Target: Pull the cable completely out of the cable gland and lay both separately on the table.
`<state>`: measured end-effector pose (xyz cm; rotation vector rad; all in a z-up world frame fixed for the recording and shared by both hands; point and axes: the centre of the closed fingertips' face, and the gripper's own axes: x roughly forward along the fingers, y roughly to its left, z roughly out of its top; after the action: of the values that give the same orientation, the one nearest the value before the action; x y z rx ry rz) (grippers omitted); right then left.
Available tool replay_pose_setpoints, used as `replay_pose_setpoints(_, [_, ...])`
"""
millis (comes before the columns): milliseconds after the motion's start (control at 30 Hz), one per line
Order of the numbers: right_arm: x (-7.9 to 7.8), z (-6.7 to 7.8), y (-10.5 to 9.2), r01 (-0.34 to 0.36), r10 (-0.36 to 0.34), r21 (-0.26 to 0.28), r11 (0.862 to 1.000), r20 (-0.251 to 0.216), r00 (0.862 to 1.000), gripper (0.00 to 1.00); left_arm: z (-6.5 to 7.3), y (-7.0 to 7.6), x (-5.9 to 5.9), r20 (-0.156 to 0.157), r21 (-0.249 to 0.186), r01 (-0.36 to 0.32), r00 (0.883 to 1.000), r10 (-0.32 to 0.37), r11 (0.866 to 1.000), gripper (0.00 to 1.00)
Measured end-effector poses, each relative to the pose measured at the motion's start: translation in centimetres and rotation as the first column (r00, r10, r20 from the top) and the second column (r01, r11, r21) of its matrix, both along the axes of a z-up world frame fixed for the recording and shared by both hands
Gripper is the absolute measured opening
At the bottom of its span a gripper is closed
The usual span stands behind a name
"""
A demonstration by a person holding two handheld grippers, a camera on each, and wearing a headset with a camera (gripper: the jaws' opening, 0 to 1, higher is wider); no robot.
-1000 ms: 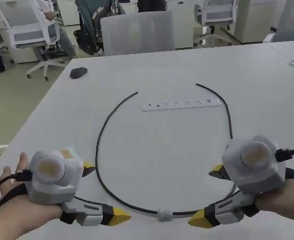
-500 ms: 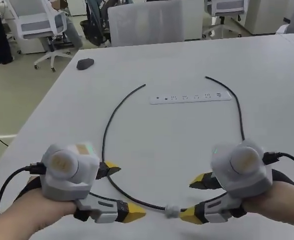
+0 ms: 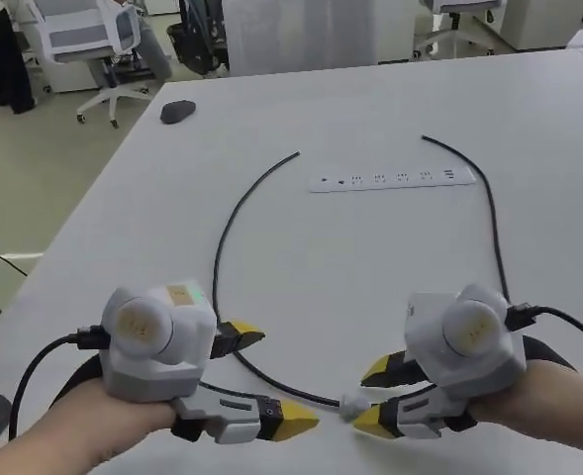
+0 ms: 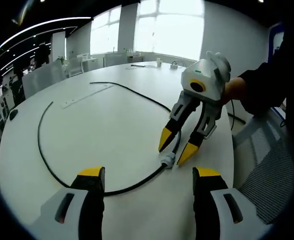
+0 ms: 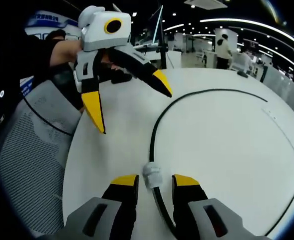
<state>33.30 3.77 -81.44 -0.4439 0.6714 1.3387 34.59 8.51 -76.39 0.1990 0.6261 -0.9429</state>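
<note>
A long black cable [image 3: 222,237] lies in a wide loop on the white table [image 3: 370,287], threaded through a small white cable gland [image 3: 353,404] at its near side. My right gripper [image 3: 370,396] is open, and its yellow-tipped jaws stand narrowly on either side of the gland [image 5: 152,175] with a small gap on each side. My left gripper [image 3: 274,376] is open wide just left of the gland, its jaws on either side of the cable. In the left gripper view the right gripper [image 4: 176,150] points down over the gland [image 4: 167,160].
A white power strip [image 3: 393,179] lies at the far side inside the cable loop. A dark mouse [image 3: 177,112] sits near the table's far left edge. Office chairs [image 3: 83,40] stand on the floor beyond. The table's left edge runs close to my left hand.
Both grippers have moved inward toward the gland. The right gripper's jaws have narrowed and now flank the gland. The head view has shifted forward.
</note>
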Motion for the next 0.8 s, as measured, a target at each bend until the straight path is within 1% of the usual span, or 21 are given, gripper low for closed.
replay_pose_setpoints(33, [-0.1, 0.0, 0.1, -0.005, 0.005, -0.001, 1.000, -0.005, 1.000, 0.20, -0.1, -0.1, -0.1, -0.014, -0.002, 0.001, 1.000, -0.001, 1.000, 0.73])
replay_pose_setpoints(67, [-0.2, -0.1, 0.1, -0.006, 0.006, -0.008, 1.000, -0.010, 1.000, 0.18, -0.2, -0.2, -0.2, -0.017, -0.002, 0.003, 1.000, -0.003, 1.000, 0.73])
replay_pose_setpoints(133, [-0.1, -0.4, 0.0, -0.014, 0.014, -0.017, 1.000, 0.003, 1.000, 0.16, -0.4, -0.3, -0.2, -0.018, 0.004, 0.009, 1.000, -0.009, 1.000, 0.73])
replay_pose_setpoints(167, [-0.1, -0.5, 0.0, -0.016, 0.016, -0.020, 1.000, 0.000, 1.000, 0.16, -0.5, -0.3, -0.3, -0.027, 0.003, 0.009, 1.000, -0.009, 1.000, 0.74])
replay_pose_setpoints(233, [-0.2, -0.7, -0.2, -0.018, 0.017, -0.024, 1.000, -0.005, 1.000, 0.15, -0.6, -0.4, -0.5, -0.035, -0.001, 0.012, 0.999, -0.012, 1.000, 0.73])
replay_pose_setpoints(267, [-0.2, -0.8, -0.2, -0.020, 0.019, -0.027, 0.999, -0.006, 1.000, 0.15, -0.7, -0.5, -0.5, -0.036, -0.004, 0.013, 0.999, -0.013, 1.000, 0.73])
replay_pose_setpoints(300, [-0.1, -0.7, -0.2, -0.023, 0.023, -0.016, 1.000, 0.000, 1.000, 0.14, -0.7, -0.6, -0.5, -0.034, -0.010, 0.011, 0.999, -0.011, 1.000, 0.73])
replay_pose_setpoints(333, [-0.1, -0.7, -0.3, -0.019, 0.019, -0.023, 1.000, -0.007, 1.000, 0.12, -0.6, -0.7, -0.4, -0.031, -0.026, 0.008, 0.999, -0.009, 1.000, 0.74])
replay_pose_setpoints(367, [0.0, -0.7, -0.3, -0.019, 0.019, -0.013, 1.000, -0.007, 1.000, 0.12, -0.6, -0.7, -0.4, -0.033, -0.030, 0.006, 0.999, -0.007, 1.000, 0.74])
replay_pose_setpoints(400, [0.0, -0.7, -0.1, -0.015, 0.015, -0.001, 1.000, -0.017, 1.000, 0.11, -0.7, -0.7, -0.4, -0.034, -0.029, 0.002, 0.999, -0.003, 1.000, 0.74])
replay_pose_setpoints(433, [0.0, -0.7, -0.1, -0.009, 0.009, 0.000, 1.000, -0.023, 1.000, 0.10, -0.7, -0.7, -0.4, -0.036, -0.027, 0.000, 0.999, -0.001, 1.000, 0.75])
replay_pose_setpoints(567, [-0.2, -0.7, -0.1, -0.042, 0.042, -0.002, 0.999, 0.008, 0.999, 0.10, -0.5, -0.9, -0.4, -0.037, -0.036, 0.005, 0.999, -0.006, 0.999, 0.73])
replay_pose_setpoints(667, [-0.4, -0.7, -0.2, -0.076, 0.077, -0.017, 0.997, 0.058, 0.995, 0.09, -0.3, -1.0, -0.3, -0.041, -0.049, 0.001, 0.999, -0.003, 0.999, 0.72])
replay_pose_setpoints(733, [-0.4, -0.7, -0.2, -0.077, 0.078, -0.018, 0.997, 0.063, 0.995, 0.08, -0.3, -1.3, -0.4, -0.057, -0.066, 0.003, 0.998, -0.007, 0.998, 0.69])
replay_pose_setpoints(767, [-0.4, -0.7, -0.2, -0.077, 0.078, -0.022, 0.997, 0.064, 0.995, 0.08, -0.3, -1.4, -0.6, -0.070, -0.075, 0.009, 0.997, -0.014, 0.997, 0.65])
replay_pose_setpoints(800, [-0.5, -0.7, -0.4, -0.079, 0.081, -0.028, 0.996, 0.069, 0.994, 0.08, -0.3, -1.5, -0.6, -0.074, -0.078, 0.009, 0.997, -0.015, 0.997, 0.62])
